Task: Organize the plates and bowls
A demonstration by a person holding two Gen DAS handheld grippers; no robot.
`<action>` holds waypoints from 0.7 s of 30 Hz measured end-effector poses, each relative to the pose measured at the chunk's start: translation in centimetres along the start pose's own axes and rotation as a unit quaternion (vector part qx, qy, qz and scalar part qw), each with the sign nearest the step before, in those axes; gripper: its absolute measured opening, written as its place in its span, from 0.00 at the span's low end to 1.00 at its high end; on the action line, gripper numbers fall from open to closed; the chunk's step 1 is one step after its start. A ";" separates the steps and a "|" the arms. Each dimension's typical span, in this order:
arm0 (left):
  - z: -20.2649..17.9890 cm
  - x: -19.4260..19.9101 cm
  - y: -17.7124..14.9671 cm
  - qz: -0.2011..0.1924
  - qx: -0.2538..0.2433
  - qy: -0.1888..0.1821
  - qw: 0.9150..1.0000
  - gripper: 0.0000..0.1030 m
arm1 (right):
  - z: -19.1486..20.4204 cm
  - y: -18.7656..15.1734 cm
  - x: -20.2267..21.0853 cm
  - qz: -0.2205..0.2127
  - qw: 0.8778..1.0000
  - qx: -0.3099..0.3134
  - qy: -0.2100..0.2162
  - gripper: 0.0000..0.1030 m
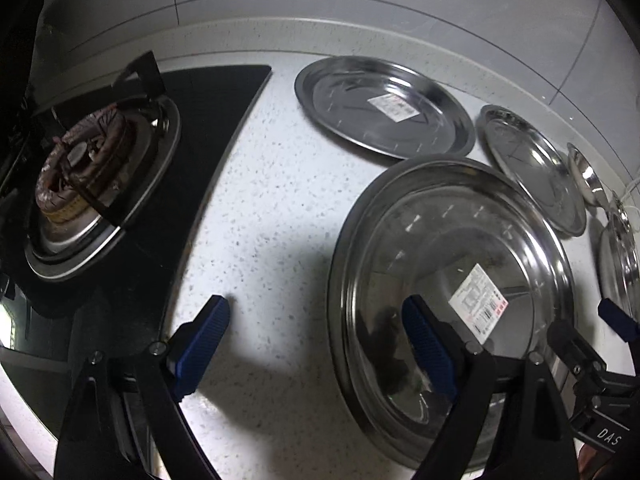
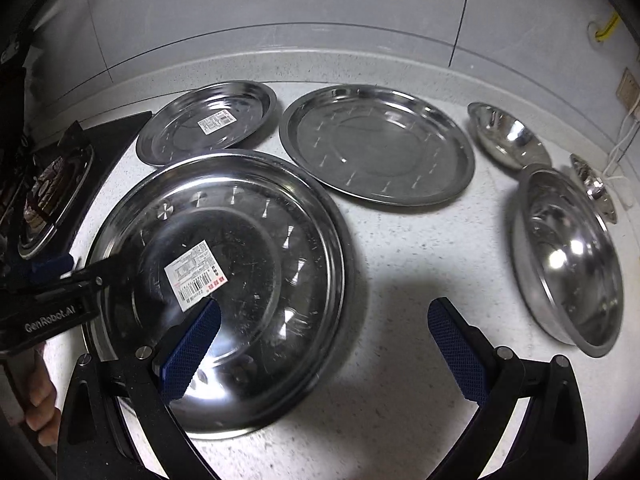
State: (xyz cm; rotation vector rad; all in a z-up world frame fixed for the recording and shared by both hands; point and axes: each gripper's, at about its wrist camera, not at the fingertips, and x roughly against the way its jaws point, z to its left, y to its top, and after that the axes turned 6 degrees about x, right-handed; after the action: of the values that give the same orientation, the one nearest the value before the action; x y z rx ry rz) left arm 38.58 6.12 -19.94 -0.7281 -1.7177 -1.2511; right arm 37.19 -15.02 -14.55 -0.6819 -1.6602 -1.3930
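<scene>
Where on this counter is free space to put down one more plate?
Bare counter lies between the large stickered plate and the big bowl; another patch lies between that plate and the stove. The back row of plates is crowded.

Our left claw [image 1: 316,344] and right claw [image 2: 324,344] are black with ribbed blue pads [image 2: 192,352], silver screws [image 2: 144,352], white lettering [image 2: 50,319].

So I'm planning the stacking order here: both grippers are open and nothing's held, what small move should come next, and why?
Probably close the right gripper on the near rim of the big plate. Its left finger is already over that plate, the jaws are open and empty, and the smaller stickered plate and plain plate lie apart behind it, unstacked.
</scene>
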 end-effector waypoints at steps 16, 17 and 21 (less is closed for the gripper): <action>-1.0 0.1 1.5 0.030 -0.058 -0.041 0.997 0.28 | -0.7 -0.5 -2.1 0.013 0.999 0.007 0.044 0.31; -1.1 0.2 1.5 0.036 -0.059 -0.045 0.997 0.25 | -0.9 -0.5 -2.0 0.012 0.999 0.006 0.045 0.24; -0.7 0.2 1.6 0.036 -0.049 -0.039 0.997 0.13 | -2.4 -0.8 -2.2 0.011 0.998 -0.006 0.057 0.13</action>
State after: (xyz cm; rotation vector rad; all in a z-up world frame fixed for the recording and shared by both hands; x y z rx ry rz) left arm 40.04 6.00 -18.99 -0.8999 -1.6875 -1.2792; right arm 38.20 -17.26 -16.76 -0.6131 -1.5518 -1.4022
